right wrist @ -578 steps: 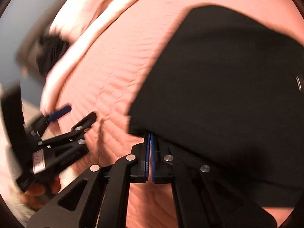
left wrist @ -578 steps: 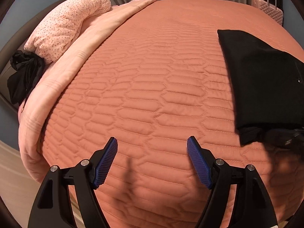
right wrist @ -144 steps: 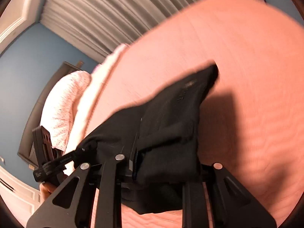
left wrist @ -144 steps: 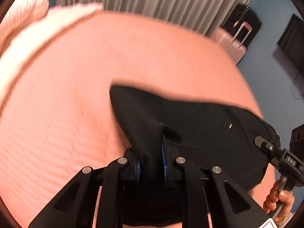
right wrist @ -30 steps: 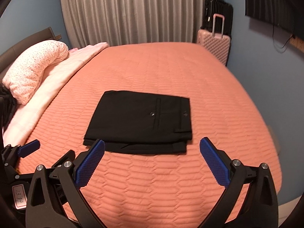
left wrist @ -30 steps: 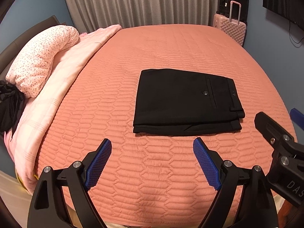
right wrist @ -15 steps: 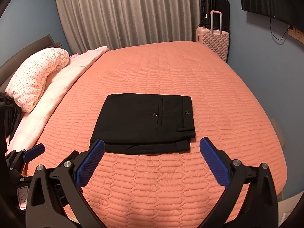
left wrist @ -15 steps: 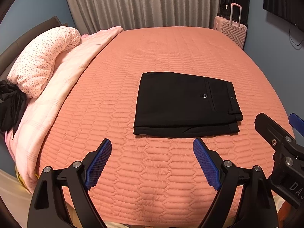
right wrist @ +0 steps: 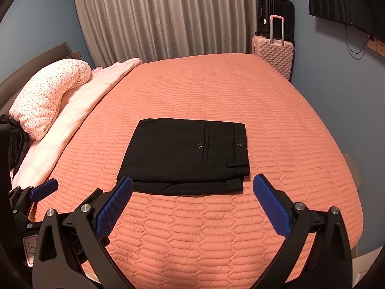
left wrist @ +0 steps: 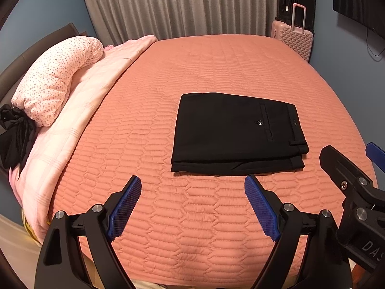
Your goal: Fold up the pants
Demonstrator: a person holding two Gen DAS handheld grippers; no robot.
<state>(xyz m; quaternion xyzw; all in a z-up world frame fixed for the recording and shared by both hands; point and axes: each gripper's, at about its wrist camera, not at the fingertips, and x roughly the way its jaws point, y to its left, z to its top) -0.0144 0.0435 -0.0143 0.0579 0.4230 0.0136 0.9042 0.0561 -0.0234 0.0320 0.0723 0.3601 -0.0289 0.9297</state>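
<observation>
Between both sets of jaws: nothing but quilt. Left gripper (left wrist: 192, 190) has its jaws spread wide and empty, blue pads clear of any cloth; right gripper (right wrist: 192, 189) is the same, wide apart and holding nothing. Both are angled down at the bed (left wrist: 216, 228) from its near edge, side by side, each visible at the rim of the other's view. My read: they're parked off the work so the result is in plain sight.

Just ahead of the jaws, the pants (right wrist: 185, 154) lie flat on the coverlet as a compact black rectangle, layers stacked, waistband and buttoned back pocket on top at the right, a lower layer peeking out along the near edge. Nothing touches them. That stepped near edge is probably just ply thickness, not a slipped fold. Task looks finished, or at most needs a tidy of that edge.

Further out left of the jaws: a dotted pillow (left wrist: 55, 82) on a pale pink blanket (left wrist: 79, 110), with a dark bundle of fabric (left wrist: 14, 139) beside it, all well apart from the pants. Far beyond: a pink suitcase (right wrist: 274, 55) against the curtain (right wrist: 168, 16).
</observation>
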